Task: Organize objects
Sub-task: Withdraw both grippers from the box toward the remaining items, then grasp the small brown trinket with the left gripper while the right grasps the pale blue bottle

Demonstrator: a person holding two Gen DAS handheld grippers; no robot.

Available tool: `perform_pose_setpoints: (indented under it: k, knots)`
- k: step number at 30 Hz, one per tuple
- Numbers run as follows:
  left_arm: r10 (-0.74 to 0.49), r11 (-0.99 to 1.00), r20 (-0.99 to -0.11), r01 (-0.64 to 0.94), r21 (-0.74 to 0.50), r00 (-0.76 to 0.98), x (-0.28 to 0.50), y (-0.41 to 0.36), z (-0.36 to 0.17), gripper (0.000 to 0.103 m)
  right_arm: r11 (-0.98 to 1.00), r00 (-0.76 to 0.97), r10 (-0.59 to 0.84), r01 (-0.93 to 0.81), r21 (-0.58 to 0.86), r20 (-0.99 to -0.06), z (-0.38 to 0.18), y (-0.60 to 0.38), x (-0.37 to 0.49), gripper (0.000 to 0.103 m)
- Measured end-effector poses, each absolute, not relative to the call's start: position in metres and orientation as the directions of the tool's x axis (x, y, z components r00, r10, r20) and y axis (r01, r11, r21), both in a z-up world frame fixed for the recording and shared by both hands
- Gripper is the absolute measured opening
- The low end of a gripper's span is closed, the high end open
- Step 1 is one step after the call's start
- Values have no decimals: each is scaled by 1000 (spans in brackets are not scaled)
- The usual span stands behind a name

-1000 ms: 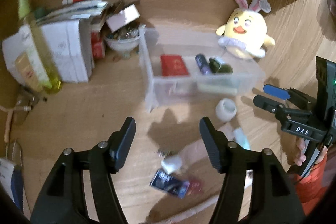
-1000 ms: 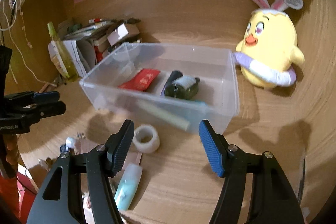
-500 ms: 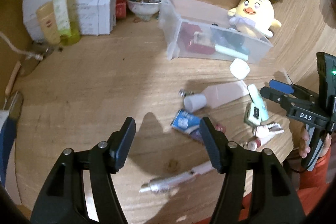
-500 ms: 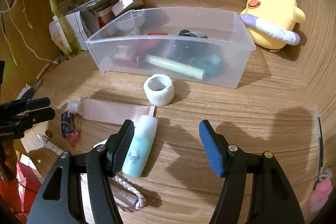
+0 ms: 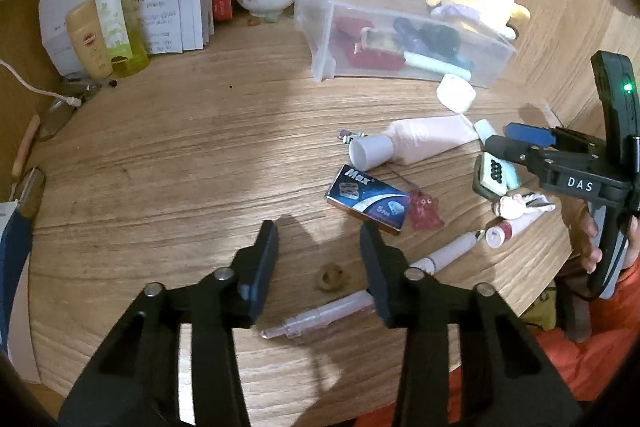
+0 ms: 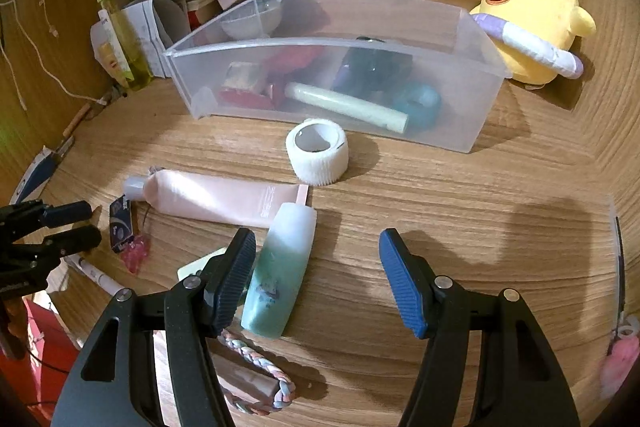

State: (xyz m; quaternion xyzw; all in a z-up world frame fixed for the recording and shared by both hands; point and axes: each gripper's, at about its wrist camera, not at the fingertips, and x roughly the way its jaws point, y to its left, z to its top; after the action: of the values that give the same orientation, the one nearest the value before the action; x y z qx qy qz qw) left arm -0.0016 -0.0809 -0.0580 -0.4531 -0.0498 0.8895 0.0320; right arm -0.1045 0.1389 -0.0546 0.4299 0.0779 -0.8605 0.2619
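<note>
On woodgrain desk (image 6: 460, 211); ribbed white tape roll (image 6: 317, 151) | both grippers (image 5: 318, 251) (image 6: 318, 267) spread

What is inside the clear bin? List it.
In the bin: a pale green tube, a teal roll, red packets, a dark bottle. The frosted wall blurs them; anything underneath is hidden.

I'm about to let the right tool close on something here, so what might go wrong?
The teal bottle lies partly on the pink tube, so gripping it may drag the tube along. The right tool is open with one finger right beside the bottle, which might roll. The white tape roll in front of the clear bin could get knocked.
</note>
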Motion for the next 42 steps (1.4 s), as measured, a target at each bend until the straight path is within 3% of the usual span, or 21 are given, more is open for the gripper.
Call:
perform_pose_setpoints:
  k: [11,16,21,31,42]
  knots:
    - [129,-990,-804,-24,-142,-581,9,-89,-57,33,-856,-511,-349,515,45,-785,-57,137,-102,55]
    - [119,-990,-801,-8,-141,-586,14,-94,-58,11,-852,-522,-344,523,25,-781,-57,136,-99,38]
    - [102,-990,-795,13,-138,-598,16,-97,-58,11,-853,-533,-337,522,12,-776,-57,135,-99,23]
    - [127,-981,-737,27,-193,-664,-2,-108,-38,11,-868,-550,-346,496,36,-761,-52,144,-101,23]
    - [153,-979,-664,-20,-204,-732,-32,-94,-2,11,-883,-624,-376,466,60,-685,-17,161,-109,23]
